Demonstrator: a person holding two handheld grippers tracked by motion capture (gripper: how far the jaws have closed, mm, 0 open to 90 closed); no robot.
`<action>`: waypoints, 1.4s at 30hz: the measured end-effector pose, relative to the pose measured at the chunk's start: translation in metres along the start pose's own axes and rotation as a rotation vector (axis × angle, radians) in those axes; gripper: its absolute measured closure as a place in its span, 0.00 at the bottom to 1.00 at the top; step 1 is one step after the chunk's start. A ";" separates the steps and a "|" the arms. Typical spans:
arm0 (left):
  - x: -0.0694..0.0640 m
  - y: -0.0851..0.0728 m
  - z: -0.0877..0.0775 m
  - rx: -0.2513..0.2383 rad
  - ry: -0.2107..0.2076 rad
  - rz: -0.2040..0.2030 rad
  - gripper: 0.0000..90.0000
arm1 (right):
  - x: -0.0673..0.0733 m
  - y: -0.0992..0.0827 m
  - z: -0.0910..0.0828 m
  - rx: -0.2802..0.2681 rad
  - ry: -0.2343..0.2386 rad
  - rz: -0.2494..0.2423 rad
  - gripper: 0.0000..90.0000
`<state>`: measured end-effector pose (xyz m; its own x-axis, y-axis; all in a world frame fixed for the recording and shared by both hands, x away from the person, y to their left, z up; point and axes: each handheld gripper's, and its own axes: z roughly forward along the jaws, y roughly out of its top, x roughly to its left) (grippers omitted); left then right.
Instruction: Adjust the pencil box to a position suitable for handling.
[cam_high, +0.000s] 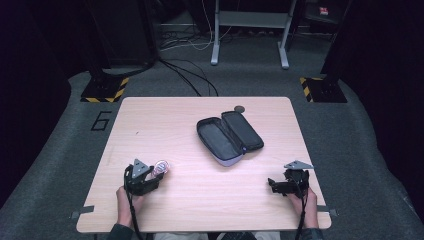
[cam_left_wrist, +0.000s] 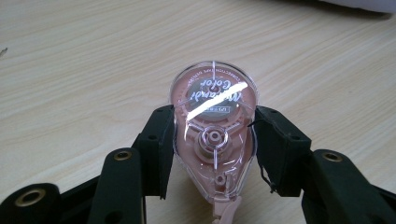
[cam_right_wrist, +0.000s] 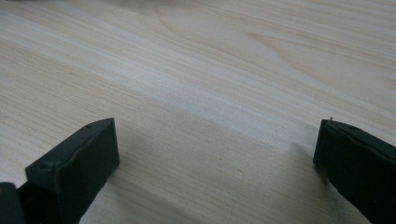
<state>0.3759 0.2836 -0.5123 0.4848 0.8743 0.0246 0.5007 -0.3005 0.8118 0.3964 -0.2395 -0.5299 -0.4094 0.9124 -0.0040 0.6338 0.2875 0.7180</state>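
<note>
The pale wooden worktop (cam_high: 200, 165) carries an open black pencil case (cam_high: 229, 137) near its middle, lying flat and well apart from both hands; its inside is too dark in the high view to say what, if anything, it holds. At the near left the left claw (cam_left_wrist: 212, 140) is clamped on a clear pink correction tape dispenser (cam_left_wrist: 214, 135), a pad pressed to each side, the dispenser's tip cut off at the frame's bottom edge; the right claw (cam_right_wrist: 215, 154) stands wide at the near right, nothing between its jaws.
</note>
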 end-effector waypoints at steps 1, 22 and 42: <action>0.001 -0.001 0.001 0.002 0.001 -0.006 0.56 | 0.000 0.000 0.000 0.000 0.000 0.000 0.00; 0.018 -0.010 0.014 0.058 0.027 -0.065 0.55 | 0.000 0.000 0.000 0.000 -0.001 0.000 0.00; 0.022 -0.016 -0.014 0.102 0.056 -0.096 0.01 | 0.000 0.000 0.000 0.000 -0.001 0.001 0.00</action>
<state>0.3685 0.3129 -0.5171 0.3919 0.9198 -0.0160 0.6149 -0.2490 0.7483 0.3963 -0.2393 -0.5298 -0.4080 0.9130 -0.0042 0.6339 0.2866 0.7183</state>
